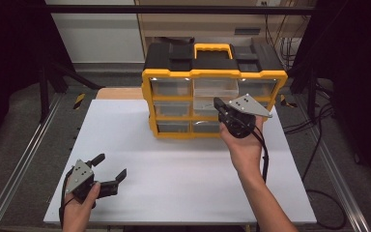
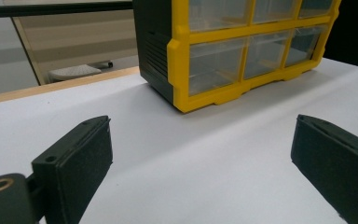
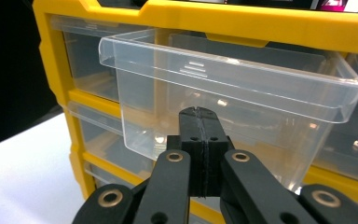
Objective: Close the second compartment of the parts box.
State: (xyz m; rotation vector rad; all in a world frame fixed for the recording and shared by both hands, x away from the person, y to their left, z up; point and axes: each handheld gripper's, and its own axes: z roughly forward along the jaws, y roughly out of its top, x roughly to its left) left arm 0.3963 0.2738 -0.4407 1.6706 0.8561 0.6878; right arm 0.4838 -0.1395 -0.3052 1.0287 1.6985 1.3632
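The left gripper (image 1: 110, 166) rests low over the white table top (image 1: 183, 174) at about 7 o'clock in the high view, held in the person's left hand (image 1: 79, 210); its jaws are spread wide with nothing between them. In the left gripper view the two black pads (image 2: 81, 161) stand far apart over bare table, with the organizer's lower corner at 12 to 1 o'clock beyond them. The yellow-and-black drawer organizer (image 1: 215, 72) stands upright at 12 o'clock on the far part of the table, its clear drawers facing the person and its yellow carry handle (image 1: 214, 48) on top. The right gripper (image 1: 221, 107), held in the right hand (image 1: 244, 145), is at the organizer's front, at about 1 o'clock from the table centre. In the right gripper view its jaws are pressed together, tips (image 3: 200, 116) against the front wall of a clear plastic drawer (image 3: 228, 79) that is pulled partly out of the organizer. No object is pinched between the jaws.
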